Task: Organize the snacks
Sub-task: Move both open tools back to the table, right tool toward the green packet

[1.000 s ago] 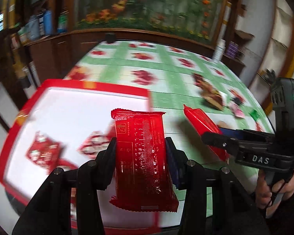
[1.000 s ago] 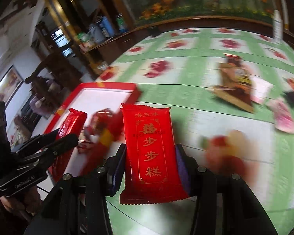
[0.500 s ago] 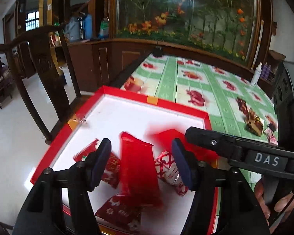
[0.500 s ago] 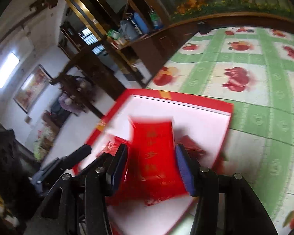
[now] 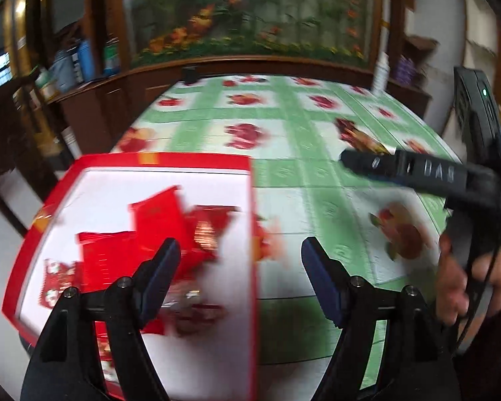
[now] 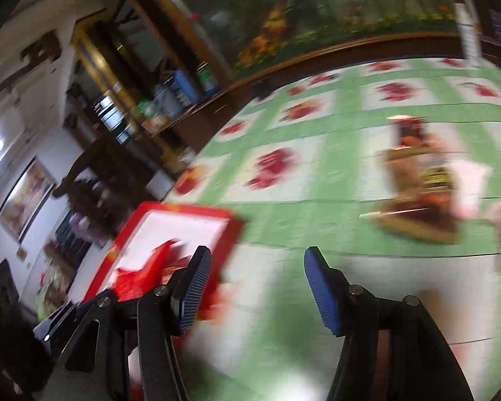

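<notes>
A red-rimmed white tray (image 5: 197, 162) sits at the table's left end and holds several red snack packets (image 5: 157, 220). My left gripper (image 5: 240, 267) hangs over the tray's right rim, its jaws opening with nothing between them. The right gripper (image 6: 257, 277) is over the tablecloth just right of the tray (image 6: 183, 210); its jaws are opening and empty too. In the left wrist view the right gripper's black body (image 5: 417, 170) and the hand holding it cross the right side. Brown and pink snack packets (image 6: 414, 187) lie further out on the table.
A green and white checked tablecloth with red fruit prints (image 5: 284, 127) covers the table. A dark wooden cabinet with a flower picture (image 5: 250, 16) stands behind it. Shelves with bottles (image 5: 80, 63) stand at the left. A white bottle (image 5: 380, 70) is at the far right edge.
Both grippers let go of their red packets, which now lie in the tray. Both jaws have widened. Both views have swung right, away from the tray and toward the table's middle.
</notes>
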Available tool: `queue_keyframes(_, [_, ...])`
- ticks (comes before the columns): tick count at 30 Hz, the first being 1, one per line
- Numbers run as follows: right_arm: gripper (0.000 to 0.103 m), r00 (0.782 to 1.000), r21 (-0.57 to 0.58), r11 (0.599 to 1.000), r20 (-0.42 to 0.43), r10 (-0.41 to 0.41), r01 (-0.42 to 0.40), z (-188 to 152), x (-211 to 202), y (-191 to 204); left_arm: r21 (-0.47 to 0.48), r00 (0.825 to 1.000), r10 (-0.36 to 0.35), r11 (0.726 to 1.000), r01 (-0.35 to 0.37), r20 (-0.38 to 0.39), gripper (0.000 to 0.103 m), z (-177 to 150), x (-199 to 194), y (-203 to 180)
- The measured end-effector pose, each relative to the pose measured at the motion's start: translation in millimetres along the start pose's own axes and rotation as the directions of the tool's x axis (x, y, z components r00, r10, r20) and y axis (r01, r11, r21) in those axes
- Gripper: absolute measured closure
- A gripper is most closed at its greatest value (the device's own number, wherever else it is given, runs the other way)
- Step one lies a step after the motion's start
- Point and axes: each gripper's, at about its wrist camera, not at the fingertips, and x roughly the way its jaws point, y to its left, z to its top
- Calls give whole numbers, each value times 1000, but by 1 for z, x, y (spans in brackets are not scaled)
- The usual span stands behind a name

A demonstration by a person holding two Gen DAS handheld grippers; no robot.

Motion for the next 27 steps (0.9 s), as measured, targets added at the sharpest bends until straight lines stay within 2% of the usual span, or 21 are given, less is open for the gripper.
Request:
queue_keyframes(3, [42, 994, 39, 995, 56, -97, 95, 5, -28, -39, 42, 999, -27, 999, 29, -27, 28, 0, 5, -21])
queue_keyframes(5, [41, 980, 63, 984, 98, -172, 167, 9, -51, -67, 76, 998, -36, 996, 40, -51, 28, -1, 9, -35])
queue_keyframes(8, [35, 928, 120, 942, 172, -332, 315, 11, -90, -111, 116, 996, -35, 992, 44, -77, 28, -1, 15, -52])
queue_keyframes(9, [35, 900, 153, 918, 190, -392, 367, 10, -104, -128, 123, 996, -37, 991, 47, -83, 28, 0, 16, -55])
queue_keyframes(11, [33, 871, 210, 887, 194, -451, 412, 12, -119, -157, 133, 993, -47, 989, 60, -104, 28, 6, 23, -64])
queue_keyframes(16, [33, 835, 324, 833, 181, -519, 447, 17, -137, -206, 144, 994, -74, 986, 86, -85, 28, 44, 38, -82])
queue_keyframes(18, [33, 840, 375, 823, 172, -515, 427, 17, -139, -216, 135, 994, -85, 986, 94, -74, 28, 65, 48, -88])
queue_keyframes(20, [33, 858, 414, 820, 152, -491, 396, 15, -139, -225, 108, 993, -87, 990, 95, -77, 28, 86, 63, -91])
queue_keyframes(24, [33, 866, 430, 806, 100, -490, 406, 11, -130, -231, 22, 992, -108, 994, 110, -71, 28, 115, 90, -96])
queue_keyframes(27, [33, 878, 428, 812, 82, -472, 397, 7, -129, -233, -32, 989, -141, 990, 139, -54, 28, 133, 108, -105])
